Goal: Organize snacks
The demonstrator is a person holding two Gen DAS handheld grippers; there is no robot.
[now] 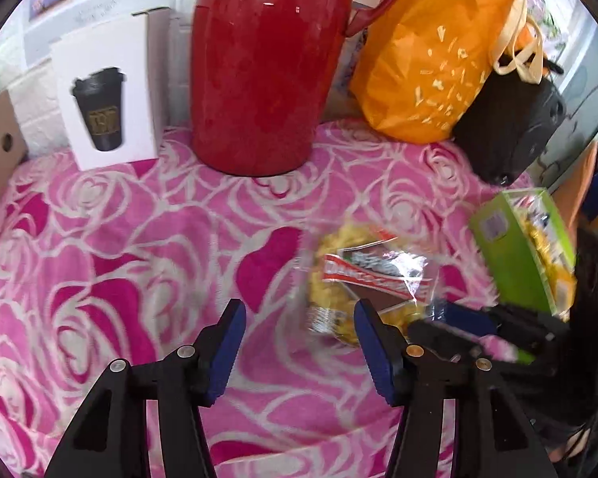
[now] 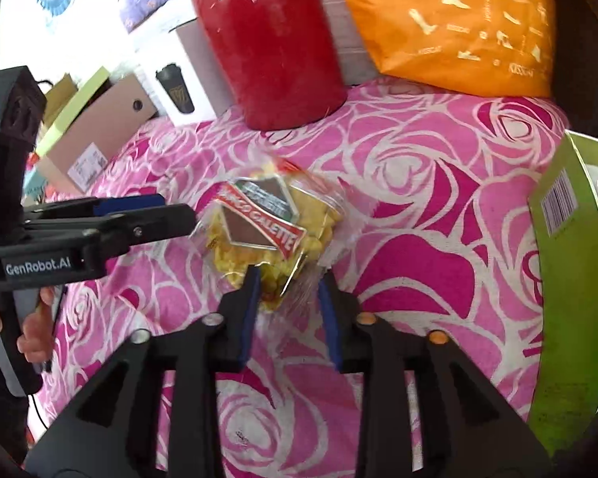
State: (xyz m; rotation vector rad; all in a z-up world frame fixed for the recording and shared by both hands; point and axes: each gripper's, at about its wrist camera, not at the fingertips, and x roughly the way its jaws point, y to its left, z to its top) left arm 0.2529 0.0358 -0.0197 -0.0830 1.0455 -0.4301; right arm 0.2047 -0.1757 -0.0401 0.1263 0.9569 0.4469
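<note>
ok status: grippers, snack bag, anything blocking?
Left gripper open, empty. Right gripper closing around snack bag edge, grip unconfirmed. Green box right of bag, path unobstructed.

1. A clear plastic packet of yellow biscuits [image 2: 267, 223] with a red, white and brown label lies flat on the pink rose-patterned cloth, its near end between my right tool's [image 2: 289, 298] fingers.
2. A green cardboard snack box [image 1: 522, 255] stands open near the packet, yellow packets inside.

Red flask [image 1: 259, 67] top cut off by frame edge. Snack packet [image 1: 362, 279] motion-blurred, label only half legible. Green box [image 2: 570, 279] contents mostly out of frame.
</note>
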